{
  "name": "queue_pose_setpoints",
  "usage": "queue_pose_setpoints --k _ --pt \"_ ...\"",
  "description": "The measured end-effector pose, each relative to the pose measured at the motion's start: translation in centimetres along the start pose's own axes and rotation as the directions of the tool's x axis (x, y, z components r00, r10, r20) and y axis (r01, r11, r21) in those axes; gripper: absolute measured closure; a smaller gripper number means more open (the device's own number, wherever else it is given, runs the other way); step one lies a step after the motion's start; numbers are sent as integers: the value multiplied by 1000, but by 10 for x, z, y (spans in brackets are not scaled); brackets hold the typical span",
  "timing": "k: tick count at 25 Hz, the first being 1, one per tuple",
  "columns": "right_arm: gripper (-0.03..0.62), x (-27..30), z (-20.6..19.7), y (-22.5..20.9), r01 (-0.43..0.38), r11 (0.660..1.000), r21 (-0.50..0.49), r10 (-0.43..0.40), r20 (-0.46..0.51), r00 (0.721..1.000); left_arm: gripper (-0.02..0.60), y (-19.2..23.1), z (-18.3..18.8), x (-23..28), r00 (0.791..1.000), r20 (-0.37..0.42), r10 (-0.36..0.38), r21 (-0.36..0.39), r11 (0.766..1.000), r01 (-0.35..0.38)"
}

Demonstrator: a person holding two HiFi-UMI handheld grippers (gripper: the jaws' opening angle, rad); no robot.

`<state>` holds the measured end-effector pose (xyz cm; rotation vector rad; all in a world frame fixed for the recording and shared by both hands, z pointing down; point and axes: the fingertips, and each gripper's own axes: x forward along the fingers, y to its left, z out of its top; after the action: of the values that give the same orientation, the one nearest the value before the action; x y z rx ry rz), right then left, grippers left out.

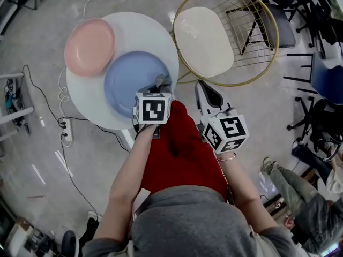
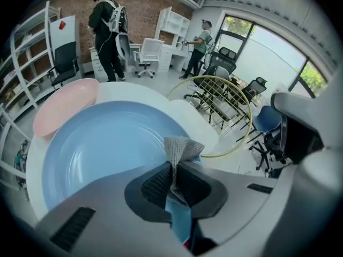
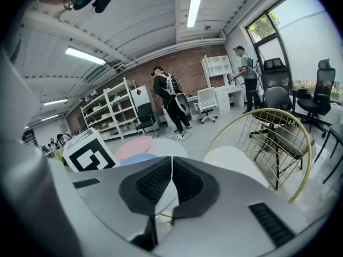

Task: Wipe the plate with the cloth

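A light blue plate [image 1: 131, 79] [image 2: 102, 149] lies on a round white table [image 1: 161, 36], with a pink plate [image 1: 89, 46] [image 2: 64, 103] beside it at the far left. My left gripper [image 1: 161, 87] [image 2: 174, 183] is shut on a small grey cloth [image 1: 162, 80] [image 2: 181, 151]. The cloth sticks up from the jaws over the blue plate's near right rim. My right gripper [image 1: 208, 90] [image 3: 171, 170] hangs off the table to the right, shut with nothing between its jaws.
A gold wire round stand [image 1: 257, 31] [image 3: 268, 138] with a white oval tray [image 1: 203, 42] stands just right of the table. Cables and a power strip [image 1: 66, 130] lie on the floor at left. Office chairs [image 1: 321, 116] and people [image 2: 110, 31] stand further off.
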<state>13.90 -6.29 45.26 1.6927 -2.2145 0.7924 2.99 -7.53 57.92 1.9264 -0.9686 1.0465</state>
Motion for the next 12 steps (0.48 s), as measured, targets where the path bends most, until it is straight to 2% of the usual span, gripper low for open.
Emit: queue_pose_setpoints --k 6,12 --pt "565 7 -2 9 -35 999 -13 35 -13 999 546 -3 -24 -6 997 -73 -17 68 997 22" --pt "565 24 -4 40 -109 993 -45 107 -35 994 546 14 -46 -19 994 -112 -12 71 997 20"
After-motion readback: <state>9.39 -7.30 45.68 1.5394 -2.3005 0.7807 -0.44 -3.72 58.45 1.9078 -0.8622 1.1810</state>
